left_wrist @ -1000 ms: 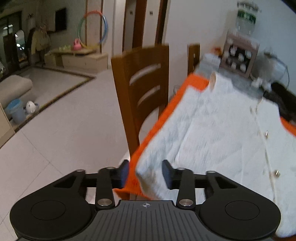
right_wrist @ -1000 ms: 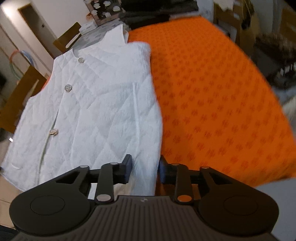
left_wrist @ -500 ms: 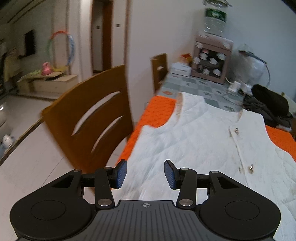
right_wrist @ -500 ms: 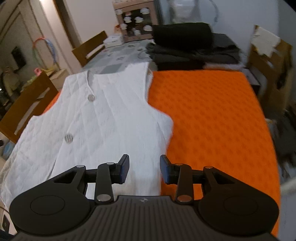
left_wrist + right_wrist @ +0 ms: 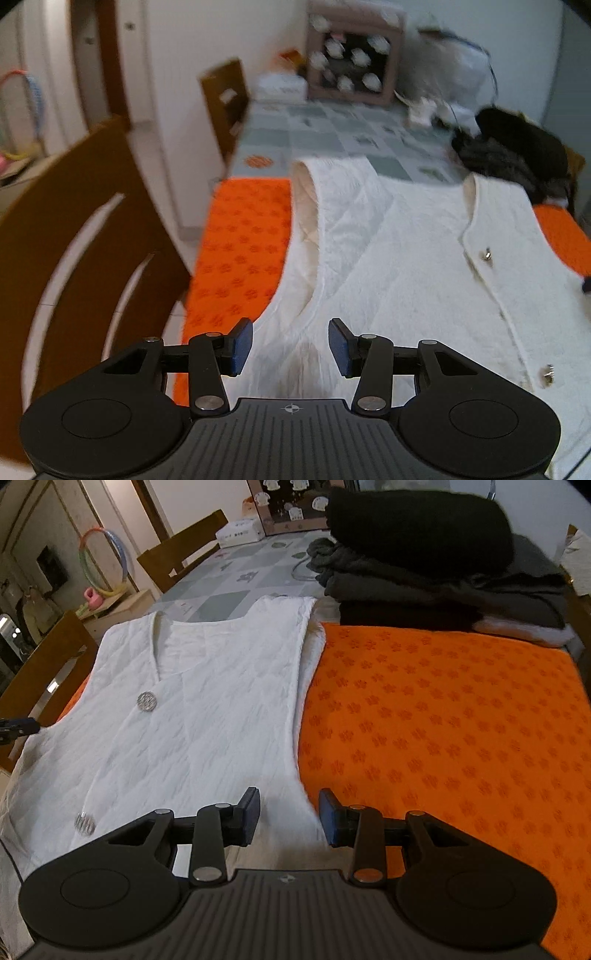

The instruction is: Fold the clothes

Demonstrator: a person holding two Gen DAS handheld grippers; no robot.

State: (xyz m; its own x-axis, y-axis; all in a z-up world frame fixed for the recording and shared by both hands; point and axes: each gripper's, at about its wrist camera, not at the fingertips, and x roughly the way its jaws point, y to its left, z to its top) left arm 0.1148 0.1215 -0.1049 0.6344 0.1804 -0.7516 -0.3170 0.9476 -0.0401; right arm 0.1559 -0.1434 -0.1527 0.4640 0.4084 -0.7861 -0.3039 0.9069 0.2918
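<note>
Lying spread flat and buttoned on the orange mat [image 5: 443,716], the white vest [image 5: 207,709] is not yet folded at all. Nothing is gripped: the left gripper [image 5: 291,349] and right gripper [image 5: 289,816] are held open over its lower corners. Every fold is judged still to be made.

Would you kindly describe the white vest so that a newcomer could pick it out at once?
Find the orange patterned mat spread over the table. The white vest lies flat on its left part, neckline toward the far end. Unlike the dark folded clothes stacked beyond the mat, it is pale, quilted, sleeveless and has round silvery buttons down its front.
</note>
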